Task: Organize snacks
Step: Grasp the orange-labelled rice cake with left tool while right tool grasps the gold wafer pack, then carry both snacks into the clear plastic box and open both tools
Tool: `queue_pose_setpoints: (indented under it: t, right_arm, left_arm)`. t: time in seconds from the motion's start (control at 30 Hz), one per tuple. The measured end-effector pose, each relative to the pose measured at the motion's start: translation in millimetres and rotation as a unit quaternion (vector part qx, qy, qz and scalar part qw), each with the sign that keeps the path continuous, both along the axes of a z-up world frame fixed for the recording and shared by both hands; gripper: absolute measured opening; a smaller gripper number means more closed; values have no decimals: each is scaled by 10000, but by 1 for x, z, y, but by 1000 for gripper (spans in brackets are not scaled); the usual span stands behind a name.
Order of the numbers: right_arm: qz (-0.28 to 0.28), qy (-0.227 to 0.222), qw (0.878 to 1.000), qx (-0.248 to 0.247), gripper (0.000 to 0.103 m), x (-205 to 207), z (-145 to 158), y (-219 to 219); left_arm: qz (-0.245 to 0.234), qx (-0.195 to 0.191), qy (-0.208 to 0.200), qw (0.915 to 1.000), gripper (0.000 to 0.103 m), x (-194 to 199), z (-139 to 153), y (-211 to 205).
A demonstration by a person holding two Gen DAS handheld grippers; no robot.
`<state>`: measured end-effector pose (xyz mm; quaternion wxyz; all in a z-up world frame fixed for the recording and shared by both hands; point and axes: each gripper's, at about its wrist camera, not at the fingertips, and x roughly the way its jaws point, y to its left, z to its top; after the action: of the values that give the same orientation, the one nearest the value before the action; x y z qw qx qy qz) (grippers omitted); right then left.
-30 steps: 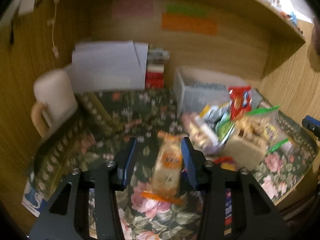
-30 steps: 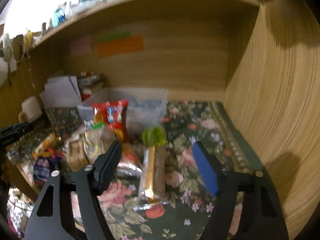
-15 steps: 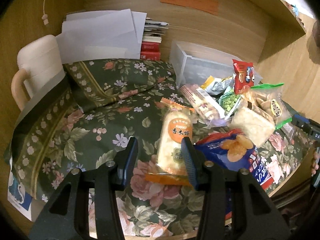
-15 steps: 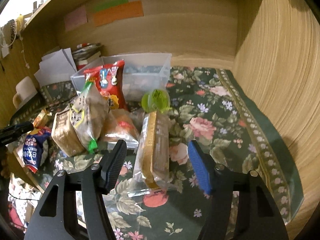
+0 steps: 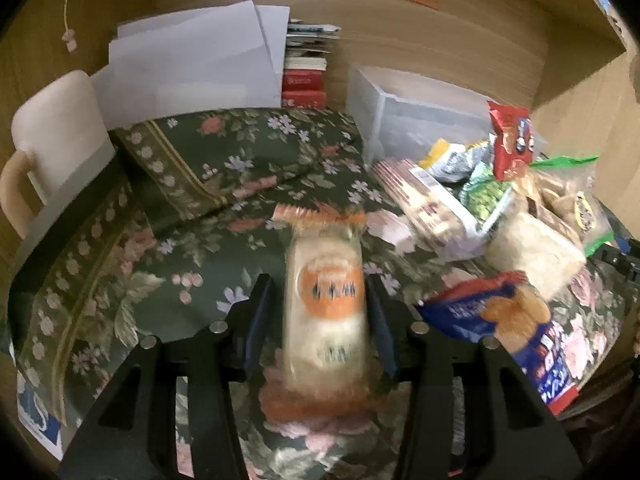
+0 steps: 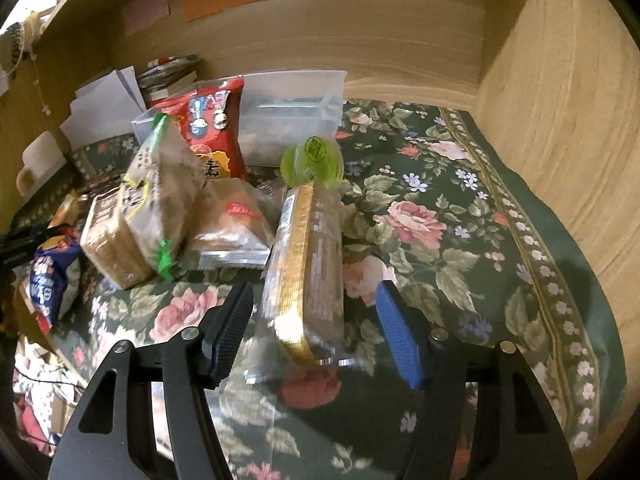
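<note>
In the left wrist view my left gripper [image 5: 318, 312] is open, its jaws on either side of a pale rice-cracker pack [image 5: 326, 308] with an orange label, lying on the floral cloth [image 5: 192, 248]. In the right wrist view my right gripper [image 6: 314, 308] is open around a long gold-edged biscuit pack [image 6: 308, 268]. A clear plastic bin [image 6: 288, 116] stands behind the snack pile and also shows in the left wrist view [image 5: 404, 120].
A snack pile lies between the grippers: a red bag [image 6: 212, 128], a green jelly cup [image 6: 312, 160], a blue bag [image 5: 508, 320] and cracker bags [image 6: 160, 188]. A cream mug [image 5: 52, 140], papers [image 5: 192, 64] and books [image 5: 306, 76] stand at back left. Wooden walls enclose the shelf.
My left gripper has moved forward so the rice-cracker pack now lies between its jaws. My right gripper has moved forward and lower around the gold biscuit pack.
</note>
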<state>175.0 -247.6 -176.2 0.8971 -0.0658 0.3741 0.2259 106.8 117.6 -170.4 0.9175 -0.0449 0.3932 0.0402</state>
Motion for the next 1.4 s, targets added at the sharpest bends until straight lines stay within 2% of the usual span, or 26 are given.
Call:
queue_pose_setpoints:
  t: [0.03,0.13,0.23,0.27,0.57,0.87,1.13,1.4]
  right_arm:
    - [-32,4,10000,-45,60,4,-2,1]
    - [-77,41,10000,-6,55,11,-6,1]
    - [-113,-18,9999,-56,37,15,-7,2]
    - [-120,-29,9999,-47,36,16,-6,2]
    - [-389,-304,9988,-9,34,16,6,-11]
    - [-517,-928,9943,107,34,15,50,-19]
    - [-290,-1486,9879,338,34,28,89,3]
    - [-5,-1639,9844,646,34,56,108,34]
  left_arm:
    - [20,13,-20,10000,37,1,0,1]
    - [127,51,-35,9999,35,3,2,5]
    - [207,63,-60,9997,34,4,5,7]
    - [231,66,-73,9997,34,4,7,7]
    - [207,68,-543,9983,34,12,41,2]
    - [-26,13,-982,9952,34,36,83,-9]
    - [-300,33,-1271,9914,34,64,117,-27]
    - [-475,45,-1268,9908,34,104,132,-40]
